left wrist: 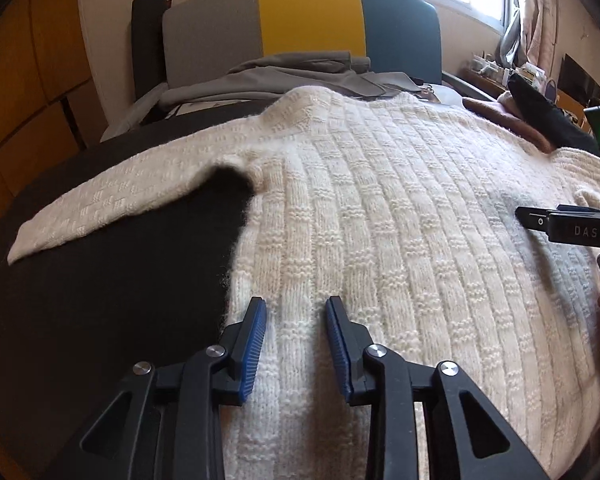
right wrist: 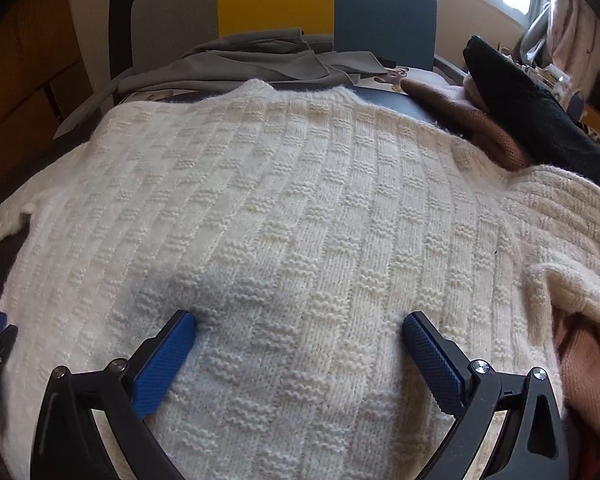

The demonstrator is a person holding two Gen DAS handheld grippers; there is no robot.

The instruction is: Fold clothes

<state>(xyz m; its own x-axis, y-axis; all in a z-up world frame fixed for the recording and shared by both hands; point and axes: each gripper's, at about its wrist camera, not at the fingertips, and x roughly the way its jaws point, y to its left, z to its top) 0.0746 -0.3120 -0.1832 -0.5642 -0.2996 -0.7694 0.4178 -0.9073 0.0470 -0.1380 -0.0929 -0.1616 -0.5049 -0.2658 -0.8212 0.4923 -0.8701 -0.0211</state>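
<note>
A cream knitted sweater point(left wrist: 380, 208) lies spread flat on a dark bed cover point(left wrist: 112, 292), neck towards the headboard. Its left sleeve point(left wrist: 100, 204) stretches out to the left. My left gripper point(left wrist: 296, 304) is open, low over the sweater's lower left part near its side edge, with nothing between the pads. In the right wrist view my right gripper point(right wrist: 300, 318) stands wide open just above the sweater point(right wrist: 300, 200) body, holding nothing. The right sleeve point(right wrist: 568, 220) runs off to the right and bunches near the edge. The right gripper's fingers point(left wrist: 536, 220) show at the far right of the left wrist view.
A grey garment point(left wrist: 300, 74) lies crumpled beyond the sweater's neck, against a grey, yellow and blue headboard point(left wrist: 308, 16). A pile of brown, pink and black clothes point(right wrist: 512, 120) sits at the right. A window and a cluttered desk are at the far right.
</note>
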